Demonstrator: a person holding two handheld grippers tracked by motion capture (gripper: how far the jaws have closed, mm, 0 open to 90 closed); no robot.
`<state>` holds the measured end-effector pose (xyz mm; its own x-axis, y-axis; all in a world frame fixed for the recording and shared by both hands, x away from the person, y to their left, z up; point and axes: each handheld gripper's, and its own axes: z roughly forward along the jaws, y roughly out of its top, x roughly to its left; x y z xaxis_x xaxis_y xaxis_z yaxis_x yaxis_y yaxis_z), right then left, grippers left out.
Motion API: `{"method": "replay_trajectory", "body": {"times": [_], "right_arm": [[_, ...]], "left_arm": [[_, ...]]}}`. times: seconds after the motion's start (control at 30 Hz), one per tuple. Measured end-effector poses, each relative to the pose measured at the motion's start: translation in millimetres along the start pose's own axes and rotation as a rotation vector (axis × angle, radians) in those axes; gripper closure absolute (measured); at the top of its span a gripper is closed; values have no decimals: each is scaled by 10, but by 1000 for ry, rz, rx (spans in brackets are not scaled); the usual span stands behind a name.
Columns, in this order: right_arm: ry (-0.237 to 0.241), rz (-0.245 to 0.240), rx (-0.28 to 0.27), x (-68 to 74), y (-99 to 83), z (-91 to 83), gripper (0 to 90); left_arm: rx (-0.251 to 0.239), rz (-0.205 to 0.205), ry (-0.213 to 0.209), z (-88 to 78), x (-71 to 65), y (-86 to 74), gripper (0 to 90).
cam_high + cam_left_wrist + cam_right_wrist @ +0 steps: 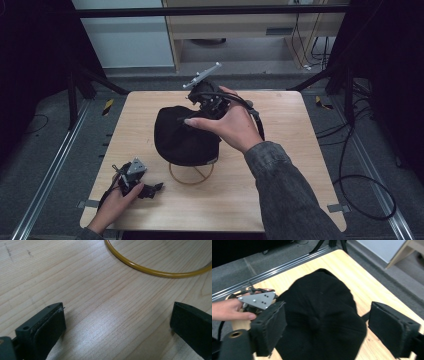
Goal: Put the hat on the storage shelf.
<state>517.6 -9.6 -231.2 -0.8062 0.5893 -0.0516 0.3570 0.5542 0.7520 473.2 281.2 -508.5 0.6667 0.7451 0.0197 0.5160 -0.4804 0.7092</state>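
A black cap (pixel 185 135) sits on a yellow wire ring stand (pixel 191 176) in the middle of the wooden table (pixel 285 170). My right gripper (pixel 196 114) hovers over the cap's far top, held by a hand reaching in from the right. In the right gripper view the cap (pixel 322 315) lies below and between the wide-apart jaws of the right gripper (pixel 327 313), and the pads do not press on it. My left gripper (pixel 152 189) rests open near the table's front left. Its view shows bare wood between the jaws of the left gripper (pixel 117 315) and the yellow ring (pixel 150 270) ahead.
The other hand with its grey-plated gripper (pixel 258 300) lies at the table's edge beyond the cap. Metal rails (pixel 50 170) run along both sides of the table. Cables (pixel 365 195) loop on the floor at the right. A desk (pixel 240 30) stands behind.
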Motion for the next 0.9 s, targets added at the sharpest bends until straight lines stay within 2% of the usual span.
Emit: {"method": "replay_trajectory", "body": {"times": [0.1, 0.37, 0.7, 0.9], "right_arm": [[-4, 29, -14, -33, -40, -39, 99], [-32, 41, -46, -122, -177, -166, 63], [-61, 77, -81, -248, -383, -338, 57], [-98, 83, -90, -282, -506, -465, 56]], "left_arm": [[-1, 0, -1, 0, 1, 0, 0], [-1, 0, -1, 1, 0, -1, 0], [0, -1, 0, -1, -2, -2, 0], [1, -1, 0, -2, -3, -2, 0]]}}
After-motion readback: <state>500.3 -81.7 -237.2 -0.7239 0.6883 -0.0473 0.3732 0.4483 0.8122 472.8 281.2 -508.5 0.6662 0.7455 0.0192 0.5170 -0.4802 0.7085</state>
